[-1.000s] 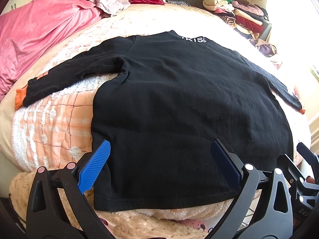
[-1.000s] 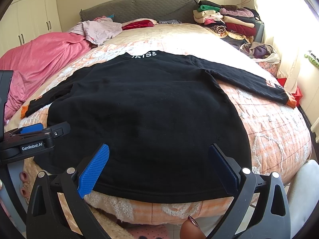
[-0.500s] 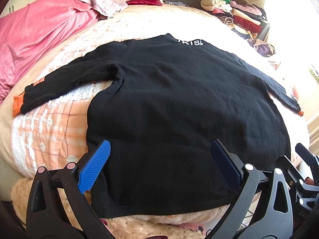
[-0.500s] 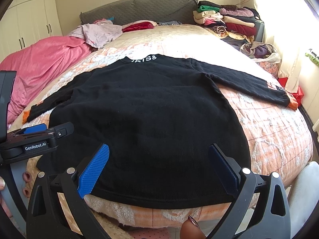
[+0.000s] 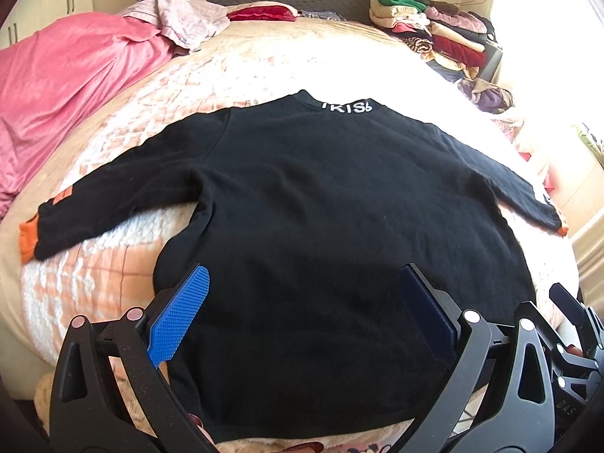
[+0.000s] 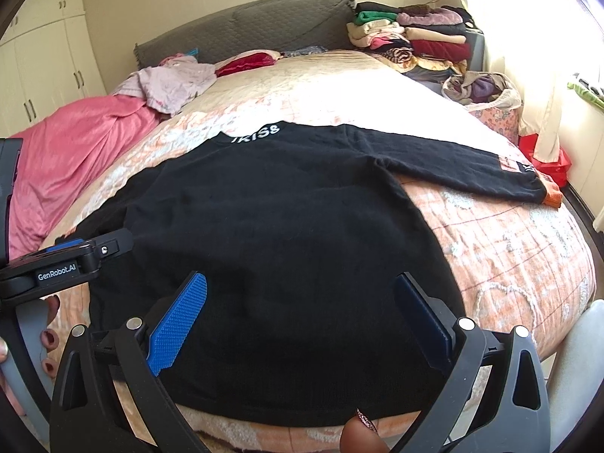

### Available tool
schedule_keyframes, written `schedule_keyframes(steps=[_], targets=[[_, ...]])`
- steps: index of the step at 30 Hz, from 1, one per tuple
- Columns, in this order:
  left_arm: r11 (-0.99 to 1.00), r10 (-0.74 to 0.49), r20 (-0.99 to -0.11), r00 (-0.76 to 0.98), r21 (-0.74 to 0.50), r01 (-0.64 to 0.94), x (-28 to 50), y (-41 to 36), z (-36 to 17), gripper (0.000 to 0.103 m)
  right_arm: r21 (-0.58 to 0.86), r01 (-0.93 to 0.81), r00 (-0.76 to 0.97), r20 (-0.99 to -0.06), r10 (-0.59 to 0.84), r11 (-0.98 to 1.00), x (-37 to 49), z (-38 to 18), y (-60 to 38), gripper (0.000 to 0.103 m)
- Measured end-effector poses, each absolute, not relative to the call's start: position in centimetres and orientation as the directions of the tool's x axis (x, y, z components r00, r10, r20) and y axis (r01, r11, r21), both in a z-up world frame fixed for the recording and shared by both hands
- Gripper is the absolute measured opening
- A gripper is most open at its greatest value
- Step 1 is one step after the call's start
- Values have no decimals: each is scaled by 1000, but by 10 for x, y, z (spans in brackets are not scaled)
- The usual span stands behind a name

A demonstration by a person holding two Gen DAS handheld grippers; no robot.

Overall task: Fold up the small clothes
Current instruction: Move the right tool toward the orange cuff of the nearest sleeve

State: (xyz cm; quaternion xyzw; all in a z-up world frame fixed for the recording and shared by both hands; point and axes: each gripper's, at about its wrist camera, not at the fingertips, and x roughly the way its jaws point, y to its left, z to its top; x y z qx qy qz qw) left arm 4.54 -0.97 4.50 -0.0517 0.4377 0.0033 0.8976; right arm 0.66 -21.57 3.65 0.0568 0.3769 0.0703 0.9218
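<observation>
a home bedroom: bed (image 6: 490,249), padded headboard (image 6: 245,26), wardrobe doors (image 6: 45,64), stacked clothes (image 6: 411,37)

White letters reading "IKISS" run along the collar (image 6: 256,133) of the black top (image 6: 271,234). "GenRobot.AI" is printed on the left gripper's body (image 6: 56,268), left of the top.

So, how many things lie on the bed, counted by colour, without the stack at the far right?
Black: 1, the sweater
Pink: 1, the blanket
Pale lilac: 1, the crumpled garment
Red: 1, the red cloth
Total: 4
Both grippers, left and right, are open above the hem.
</observation>
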Motion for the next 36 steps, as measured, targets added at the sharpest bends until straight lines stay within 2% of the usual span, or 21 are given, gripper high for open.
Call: schedule_keyframes(steps=[26, 36], targets=[[993, -95, -779, 619, -115, 8, 127, -35, 79, 95, 264, 118, 735, -672, 94, 957, 57, 59, -285, 99], [992, -102, -777, 621, -122, 11, 170, -44, 90, 95, 363, 193, 744, -660, 105, 911, 90, 64, -327, 99]])
